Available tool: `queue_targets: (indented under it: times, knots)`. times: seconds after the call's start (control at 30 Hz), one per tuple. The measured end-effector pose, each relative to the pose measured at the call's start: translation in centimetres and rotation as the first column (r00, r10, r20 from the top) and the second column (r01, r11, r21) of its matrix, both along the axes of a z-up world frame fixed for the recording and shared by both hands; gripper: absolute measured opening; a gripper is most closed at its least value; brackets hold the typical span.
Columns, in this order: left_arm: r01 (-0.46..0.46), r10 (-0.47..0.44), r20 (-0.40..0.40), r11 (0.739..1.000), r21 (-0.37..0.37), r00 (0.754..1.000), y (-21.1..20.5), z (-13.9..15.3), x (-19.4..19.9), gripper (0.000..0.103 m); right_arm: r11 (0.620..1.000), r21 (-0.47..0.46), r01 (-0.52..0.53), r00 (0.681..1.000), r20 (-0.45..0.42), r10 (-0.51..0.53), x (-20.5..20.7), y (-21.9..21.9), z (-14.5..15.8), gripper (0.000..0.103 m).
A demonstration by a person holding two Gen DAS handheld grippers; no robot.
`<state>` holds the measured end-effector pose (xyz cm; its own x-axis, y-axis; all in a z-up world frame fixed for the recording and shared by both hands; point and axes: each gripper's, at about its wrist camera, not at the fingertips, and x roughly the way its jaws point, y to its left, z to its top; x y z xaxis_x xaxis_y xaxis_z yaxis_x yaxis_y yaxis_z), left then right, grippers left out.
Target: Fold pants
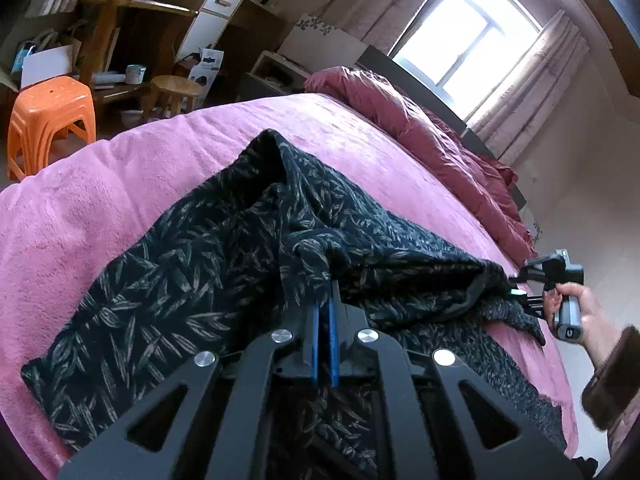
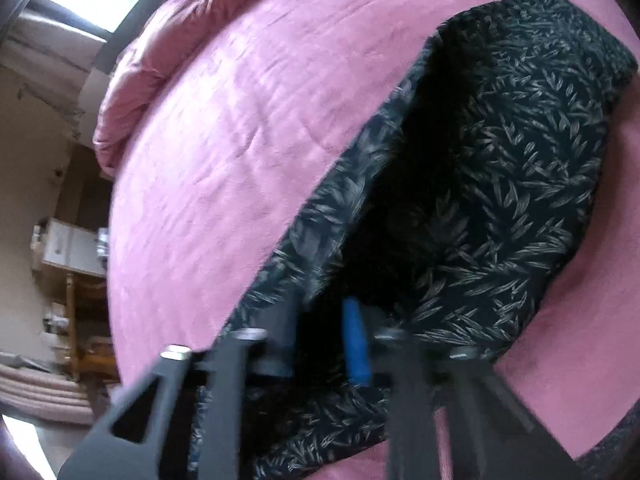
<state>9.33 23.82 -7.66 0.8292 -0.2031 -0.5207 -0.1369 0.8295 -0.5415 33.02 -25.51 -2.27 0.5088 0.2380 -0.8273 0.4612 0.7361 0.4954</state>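
The left gripper (image 1: 325, 280) is pinched tight on a raised fold of the pants (image 1: 192, 264), black cloth printed with pale slender leaves, lying rumpled across the pink bedspread (image 1: 120, 168). At about three o'clock in the left wrist view, the right gripper (image 1: 516, 286), in the person's hand (image 1: 576, 300), clamps the waist edge, fabric between its narrowed jaws.
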Motion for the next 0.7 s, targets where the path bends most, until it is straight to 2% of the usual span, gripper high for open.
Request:
queue_targets:
  times: [0.07, 0.2, 0.33, 0.47, 0.53, 0.6, 0.7]
  knots:
    - [-0.01, 0.01, 0.034, 1.0, -0.002, 0.999, 0.1, 1.0, -0.2, 0.003, 0.999, 0.015, -0.029, 0.998, 0.063, 0.028, -1.2, -0.2, 1.2, 0.006]
    - [-0.02, 0.023, 0.169, 1.0, -0.017, 0.985, 1.0, 3.8, -1.3, 0.003, 0.993, 0.032, -0.113, 0.977, 0.184, 0.105, -5.2, -1.0, 4.7, 0.005]
    - [-0.04, 0.066, 0.248, 0.993, -0.107, 0.967, 3.1, 4.8, -2.5, 0.003, 0.977, 0.01, -0.212, 0.935, 0.294, 0.2, -11.4, -1.5, 7.8, 0.005]
    - [-0.044, 0.097, 0.24, 0.975, -0.216, 0.966, 5.1, 3.9, -3.4, 0.003, 0.96, 0.002, -0.281, 0.896, 0.359, 0.262, -18.1, -2.0, 8.2, 0.005]
    - [-0.054, 0.106, 0.209, 0.97, -0.239, 0.972, 5.4, 3.1, -3.9, 0.003, 0.947, -0.062, -0.316, 0.876, 0.363, 0.317, -21.6, -1.2, 7.6, 0.005]
    - [-0.063, 0.111, 0.179, 0.964, -0.257, 0.978, 5.7, 2.2, -4.2, 0.003, 0.935, -0.125, -0.332, 0.867, 0.349, 0.355, -24.7, -0.4, 6.5, 0.005]
    - [-0.084, 0.123, 0.126, 0.958, -0.275, 0.984, 6.0, 0.9, -4.8, 0.003, 0.931, -0.139, -0.338, 0.871, 0.328, 0.366, -27.5, 0.2, 3.6, 0.005]
